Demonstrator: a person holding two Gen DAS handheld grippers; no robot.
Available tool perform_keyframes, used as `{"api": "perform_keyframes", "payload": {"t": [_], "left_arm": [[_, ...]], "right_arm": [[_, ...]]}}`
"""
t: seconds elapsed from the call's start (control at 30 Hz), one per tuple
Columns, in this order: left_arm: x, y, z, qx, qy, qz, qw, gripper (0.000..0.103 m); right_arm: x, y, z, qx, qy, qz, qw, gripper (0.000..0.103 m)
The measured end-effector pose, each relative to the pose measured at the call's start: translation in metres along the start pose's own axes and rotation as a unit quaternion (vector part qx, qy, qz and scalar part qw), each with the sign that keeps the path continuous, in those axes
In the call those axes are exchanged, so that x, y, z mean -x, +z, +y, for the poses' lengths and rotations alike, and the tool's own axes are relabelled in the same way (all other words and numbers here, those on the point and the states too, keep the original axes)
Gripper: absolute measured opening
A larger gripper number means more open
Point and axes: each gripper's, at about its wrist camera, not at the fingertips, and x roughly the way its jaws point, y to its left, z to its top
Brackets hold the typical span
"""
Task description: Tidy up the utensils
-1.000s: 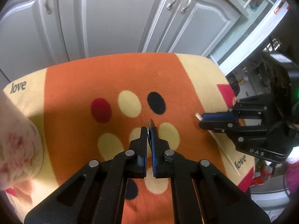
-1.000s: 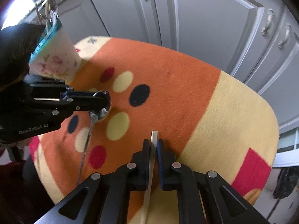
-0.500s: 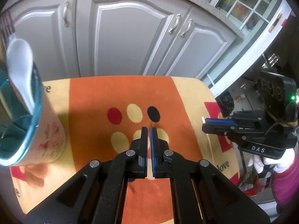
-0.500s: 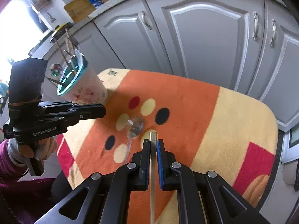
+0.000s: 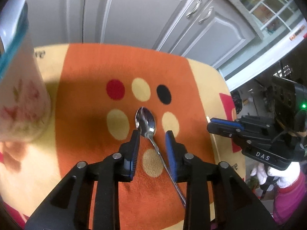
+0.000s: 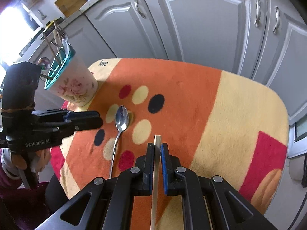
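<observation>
Cup point(image 6: 73, 85): on blanket-covered bench point(image 6: 239, 115), already holding several utensils | Spoon point(image 5: 146, 121): lying on bench, unsorted | Left hand-held gripper point(image 5: 151, 145): jaws just opened, straddling spoon, gripping nothing | Right hand-held gripper point(image 6: 157, 149): clamped on chopstick point(image 6: 156, 164), not yet stowed.
</observation>
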Motion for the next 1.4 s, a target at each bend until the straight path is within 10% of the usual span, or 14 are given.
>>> {"api": "perform_keyframes", "payload": {"t": [0.73,0.9,1.4], "left_arm": [[-0.029,0.027,0.008,-0.057,-0.004,0.044,0.9974,0.029],[-0.036,0.032,0.005,-0.074,-0.001,0.052,0.9959,0.009],[0.0,0.011,-0.007,-0.057,-0.01,0.01,0.9983,0.001]], "right_arm": [[-0.025,-0.007,-0.022,-0.021,0.023,0.038,0.999,0.007],[-0.027,-0.004,-0.019,-0.014,0.02,0.042,0.999,0.007],[-0.006,0.002,0.006,0.034,-0.006,0.016,0.999,0.004]]}}
